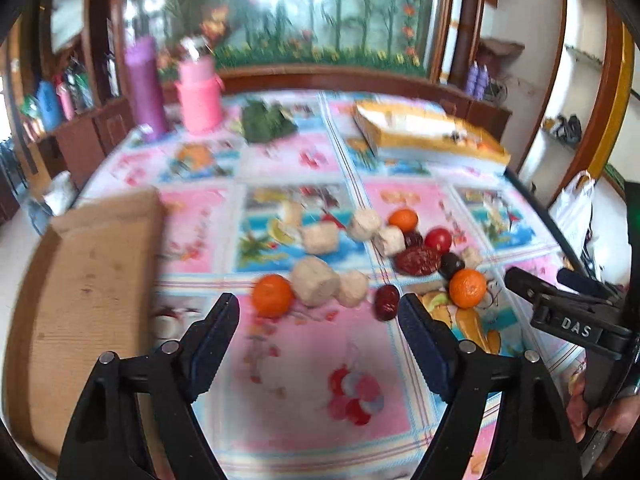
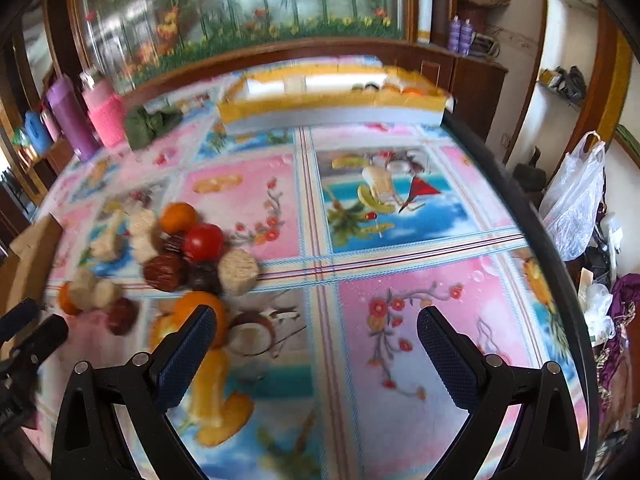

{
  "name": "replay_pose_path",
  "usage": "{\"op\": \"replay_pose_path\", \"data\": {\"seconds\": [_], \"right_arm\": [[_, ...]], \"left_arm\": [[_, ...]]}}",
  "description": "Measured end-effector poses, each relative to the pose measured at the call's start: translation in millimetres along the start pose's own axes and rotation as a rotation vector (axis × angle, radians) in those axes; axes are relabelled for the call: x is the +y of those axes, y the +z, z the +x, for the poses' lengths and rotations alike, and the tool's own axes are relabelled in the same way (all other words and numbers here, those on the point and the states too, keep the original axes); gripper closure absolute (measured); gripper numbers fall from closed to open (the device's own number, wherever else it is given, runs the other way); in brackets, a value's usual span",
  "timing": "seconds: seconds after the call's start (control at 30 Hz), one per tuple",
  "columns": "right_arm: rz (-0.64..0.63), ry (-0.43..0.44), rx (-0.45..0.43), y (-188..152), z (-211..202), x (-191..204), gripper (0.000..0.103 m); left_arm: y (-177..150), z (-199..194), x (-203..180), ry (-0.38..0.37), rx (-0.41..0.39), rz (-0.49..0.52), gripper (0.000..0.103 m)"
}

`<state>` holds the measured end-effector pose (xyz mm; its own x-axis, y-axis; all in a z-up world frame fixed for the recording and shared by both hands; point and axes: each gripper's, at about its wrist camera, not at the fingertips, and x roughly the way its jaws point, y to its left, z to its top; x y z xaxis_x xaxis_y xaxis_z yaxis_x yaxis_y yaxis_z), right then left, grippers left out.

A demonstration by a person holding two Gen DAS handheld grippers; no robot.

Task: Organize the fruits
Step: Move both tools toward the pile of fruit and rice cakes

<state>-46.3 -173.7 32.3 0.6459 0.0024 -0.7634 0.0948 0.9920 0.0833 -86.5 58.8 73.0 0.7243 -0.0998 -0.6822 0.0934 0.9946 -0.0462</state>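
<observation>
A loose pile of fruit lies on the patterned tablecloth. It holds small oranges (image 1: 272, 294) (image 1: 467, 288) (image 2: 181, 218), a red tomato (image 1: 438, 239) (image 2: 203, 242), dark red dates (image 1: 418, 261) (image 1: 387, 302) (image 2: 165, 272) and pale beige cut chunks (image 1: 315, 281) (image 2: 237, 271). My left gripper (image 1: 319, 314) is open and empty, just short of the near orange and date. My right gripper (image 2: 316, 330) is open and empty, to the right of the pile; its left finger (image 2: 188, 356) covers part of an orange (image 2: 202, 308). The right gripper also shows in the left wrist view (image 1: 540, 284).
A shallow cardboard tray (image 1: 80, 280) sits at the left. A long yellow box (image 1: 428, 132) (image 2: 332, 100) lies at the far side. Purple (image 1: 145, 84) and pink (image 1: 199, 92) flasks and a green cloth (image 1: 268, 120) stand at the back left. The table's edge (image 2: 552, 264) runs along the right.
</observation>
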Motion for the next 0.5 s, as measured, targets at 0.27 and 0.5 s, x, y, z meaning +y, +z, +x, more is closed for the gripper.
{"op": "replay_pose_path", "data": {"seconds": [0.27, 0.5], "right_arm": [[0.091, 0.011, -0.218, -40.5, -78.7, 17.1, 0.001], [0.067, -0.092, -0.401, -69.6, -123.2, 33.1, 0.001]], "left_arm": [[-9.0, -78.1, 25.9, 0.089, -0.222, -0.039, 0.022], [-24.1, -107.7, 30.6, 0.103, -0.277, -0.053, 0.018]]}}
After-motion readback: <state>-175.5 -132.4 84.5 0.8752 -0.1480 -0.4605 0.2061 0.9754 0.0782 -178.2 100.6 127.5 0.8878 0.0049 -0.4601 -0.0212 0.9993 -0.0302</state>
